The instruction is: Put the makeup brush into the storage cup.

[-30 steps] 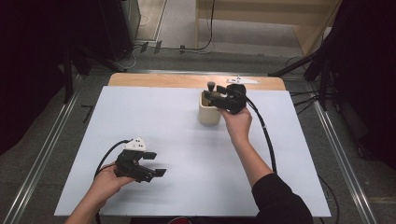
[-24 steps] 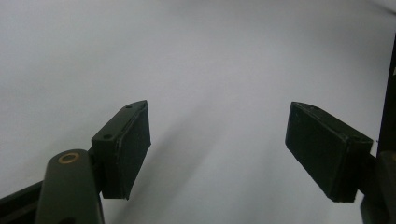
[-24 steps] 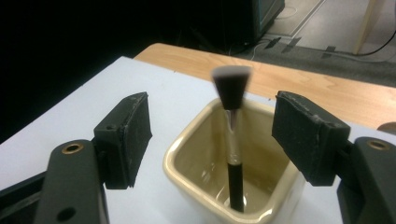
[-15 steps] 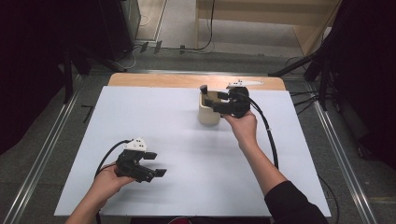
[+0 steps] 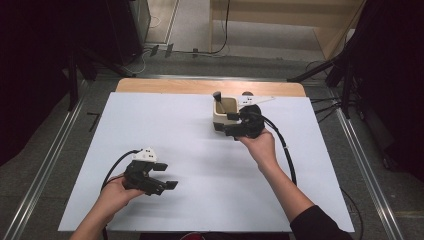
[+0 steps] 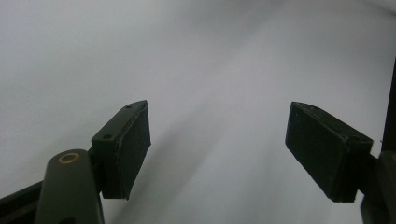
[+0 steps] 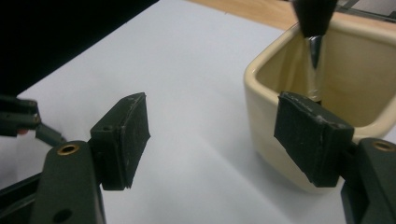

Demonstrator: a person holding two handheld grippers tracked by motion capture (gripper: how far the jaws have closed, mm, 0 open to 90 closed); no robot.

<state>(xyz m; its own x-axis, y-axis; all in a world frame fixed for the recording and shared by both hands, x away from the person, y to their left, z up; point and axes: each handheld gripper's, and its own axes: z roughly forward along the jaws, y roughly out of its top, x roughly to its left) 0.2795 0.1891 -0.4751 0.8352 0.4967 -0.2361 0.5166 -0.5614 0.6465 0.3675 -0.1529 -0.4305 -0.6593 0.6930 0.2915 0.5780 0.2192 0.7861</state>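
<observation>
Your right gripper (image 5: pixel 231 124) has just spread its jaws, nothing pinched; the cream square ceramic cup (image 7: pixel 327 84) sits frame-right of them, black-handled tool (image 7: pixel 313 18) upright inside. Left gripper (image 5: pixel 162 176) spread, well apart.

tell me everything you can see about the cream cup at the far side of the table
The cream cup is squarish with rounded corners and a thick rim, glossy like ceramic. It stands upright and open-topped on the white table, near its far edge. A black-handled tool leans inside it. The right claw sits beside it, open, one pad in front of its wall.

Cream cup (image 7: pixel 327 93) (black-handled tool (image 7: pixel 312 18))
</observation>
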